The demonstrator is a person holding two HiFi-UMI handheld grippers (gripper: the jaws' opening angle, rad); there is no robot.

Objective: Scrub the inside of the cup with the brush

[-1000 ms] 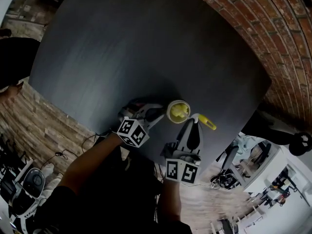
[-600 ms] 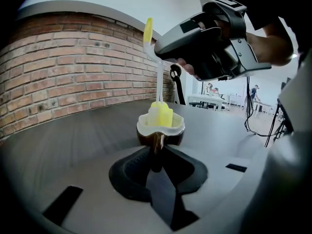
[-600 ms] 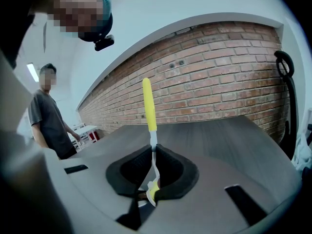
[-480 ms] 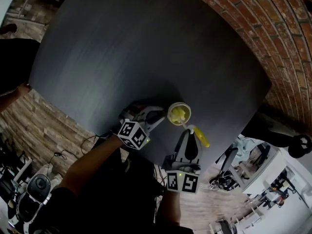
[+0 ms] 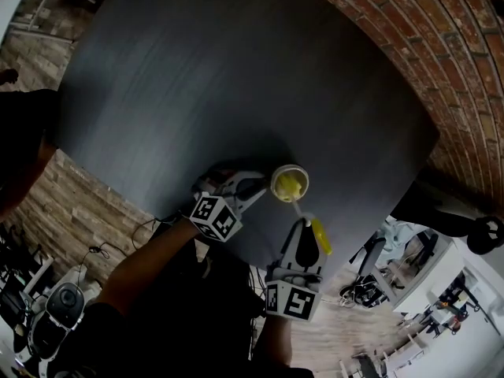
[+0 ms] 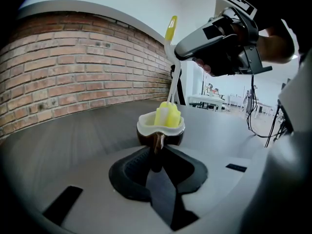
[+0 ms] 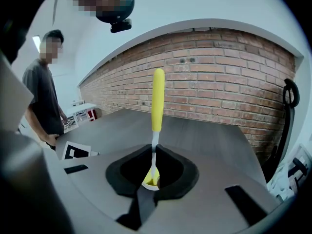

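A dark cup with a white inside stands near the front edge of the dark table. My left gripper is shut on the cup's handle. The brush has a white stem, a yellow grip end and a yellow sponge head that sits inside the cup. My right gripper is shut on the brush's stem, above the cup; the yellow grip sticks up past its jaws.
A brick wall runs along the table's far right side. A person stands at the left in the right gripper view. Cables and a chair lie on the floor by the table's near right corner.
The brush has swung from lying tilted to the right to standing nearly upright, its yellow grip coming in over my right gripper. The cup and left gripper have held still.
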